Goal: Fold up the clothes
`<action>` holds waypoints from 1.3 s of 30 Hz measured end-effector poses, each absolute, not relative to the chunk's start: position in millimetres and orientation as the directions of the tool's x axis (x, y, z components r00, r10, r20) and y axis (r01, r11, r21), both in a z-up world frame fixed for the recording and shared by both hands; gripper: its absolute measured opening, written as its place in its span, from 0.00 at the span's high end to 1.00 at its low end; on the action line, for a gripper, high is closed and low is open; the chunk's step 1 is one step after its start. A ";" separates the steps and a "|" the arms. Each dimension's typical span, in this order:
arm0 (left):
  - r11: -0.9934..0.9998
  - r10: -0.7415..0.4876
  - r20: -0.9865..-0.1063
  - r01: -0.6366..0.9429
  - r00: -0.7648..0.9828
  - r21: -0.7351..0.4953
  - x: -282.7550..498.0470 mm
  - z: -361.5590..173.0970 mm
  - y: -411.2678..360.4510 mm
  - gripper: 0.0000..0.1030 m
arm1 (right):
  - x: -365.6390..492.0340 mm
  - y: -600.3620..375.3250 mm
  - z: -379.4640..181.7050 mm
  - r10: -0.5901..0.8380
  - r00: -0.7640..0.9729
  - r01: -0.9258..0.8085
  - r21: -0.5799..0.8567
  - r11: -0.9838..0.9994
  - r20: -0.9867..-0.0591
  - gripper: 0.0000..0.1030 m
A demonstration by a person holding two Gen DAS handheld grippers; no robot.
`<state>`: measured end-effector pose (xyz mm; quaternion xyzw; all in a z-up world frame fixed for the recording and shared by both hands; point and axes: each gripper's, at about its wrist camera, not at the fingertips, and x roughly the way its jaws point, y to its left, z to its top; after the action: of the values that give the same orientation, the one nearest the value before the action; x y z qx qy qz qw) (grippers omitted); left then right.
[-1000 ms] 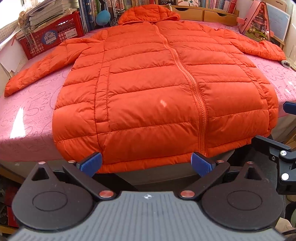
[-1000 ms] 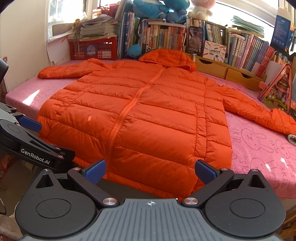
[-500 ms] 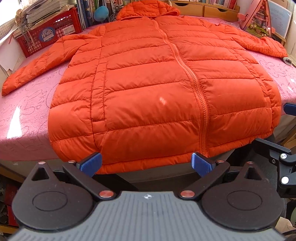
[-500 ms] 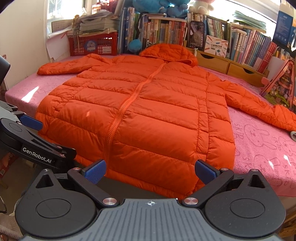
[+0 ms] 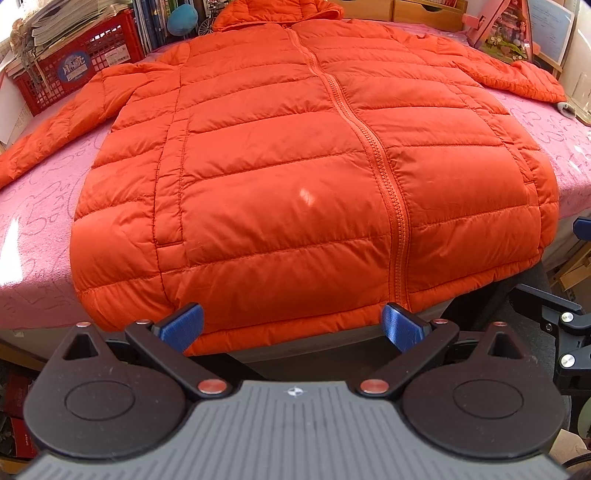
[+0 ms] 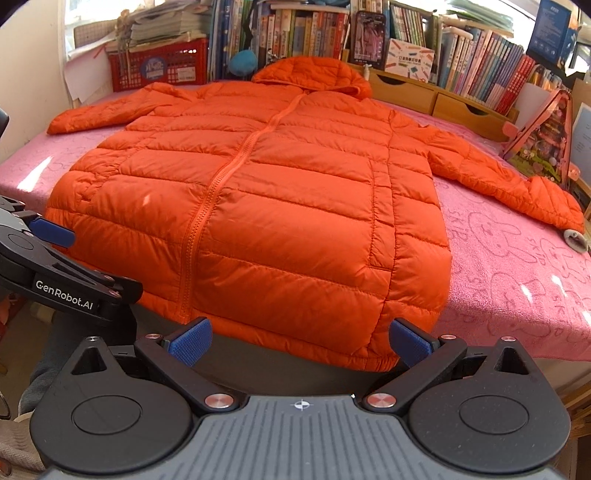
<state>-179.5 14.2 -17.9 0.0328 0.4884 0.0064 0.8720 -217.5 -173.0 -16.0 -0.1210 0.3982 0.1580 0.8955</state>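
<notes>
An orange quilted hooded jacket [image 5: 295,166] [image 6: 266,206] lies flat, zipped, front up on a pink towel-covered table [image 5: 33,221] [image 6: 517,266], with both sleeves spread out to the sides and its hem hanging over the near edge. My left gripper [image 5: 291,326] is open just in front of the hem, left of the zipper's bottom end, with nothing between its blue pads. My right gripper [image 6: 301,341] is open at the hem's right corner, also empty. The left gripper's black body [image 6: 55,273] shows at the left edge of the right wrist view.
A red crate [image 6: 159,70] [image 5: 77,70] of papers stands at the back left. Rows of books [image 6: 461,62] and wooden drawers [image 6: 436,96] line the back. A pink triangular toy house [image 6: 543,144] [image 5: 506,29] stands at the back right, near the right sleeve's cuff.
Both grippers have moved forward and closer to the jacket's hem, so the jacket fills more of each view. Both stayed open.
</notes>
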 end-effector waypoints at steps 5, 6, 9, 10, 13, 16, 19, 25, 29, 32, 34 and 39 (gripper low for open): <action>0.998 0.047 -0.852 0.007 0.521 0.060 -177.7 -18.3 16.5 0.00 | -213.2 -173.8 -17.7 0.152 0.627 -0.344 -0.097 0.934 -0.764 0.00; 0.998 0.048 -0.853 0.004 0.521 0.059 -177.5 -18.5 17.3 0.00 | -212.3 -174.0 -17.9 0.145 0.627 -0.337 -0.098 0.936 -0.766 0.00; 0.998 0.053 -0.853 -0.004 0.519 0.059 -177.0 -19.1 18.9 0.00 | -210.0 -173.8 -18.3 0.142 0.624 -0.329 -0.093 0.940 -0.769 0.00; 0.998 0.055 -0.854 -0.007 0.518 0.060 -176.9 -19.3 19.5 0.00 | -209.9 -173.5 -18.4 0.142 0.623 -0.328 -0.092 0.940 -0.769 0.00; 0.998 0.058 -0.853 -0.011 0.518 0.062 -176.9 -19.1 21.0 0.00 | -209.8 -171.7 -18.5 0.144 0.622 -0.332 -0.092 0.939 -0.770 0.00; 0.998 0.063 -0.853 -0.016 0.518 0.064 -177.4 -19.1 21.7 0.00 | -209.9 -169.8 -18.3 0.150 0.622 -0.339 -0.091 0.937 -0.769 0.00; 0.998 0.066 -0.853 -0.019 0.517 0.066 -177.8 -19.2 22.2 0.00 | -209.4 -167.6 -18.5 0.154 0.621 -0.347 -0.093 0.933 -0.768 0.00; 0.997 0.073 -0.855 -0.024 0.513 0.071 -176.0 -20.2 22.6 0.00 | -208.5 -164.7 -20.0 0.162 0.619 -0.364 -0.097 0.926 -0.768 0.00; 0.997 0.076 -0.857 -0.023 0.510 0.074 -174.2 -20.1 22.5 0.00 | -205.7 -163.9 -20.7 0.164 0.618 -0.369 -0.100 0.924 -0.769 0.00; 0.997 0.068 -0.842 -0.013 0.535 0.072 -170.1 -9.4 25.9 0.00 | -203.2 -167.5 -14.9 0.181 0.642 -0.375 -0.099 0.922 -0.745 0.00; 0.997 0.069 -0.814 -0.007 0.577 0.079 -164.4 5.2 29.4 0.00 | -194.1 -179.8 1.3 0.200 0.699 -0.349 -0.084 0.933 -0.687 0.00; 0.985 0.160 -0.699 -0.068 0.697 0.158 -133.7 36.7 35.1 0.00 | -149.1 -236.4 38.5 0.132 0.888 -0.165 -0.038 0.986 -0.441 0.00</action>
<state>-133.7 35.1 36.7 0.0598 0.3844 0.0621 0.9191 -149.1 -236.4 38.5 -0.0371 0.2240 0.0765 0.9709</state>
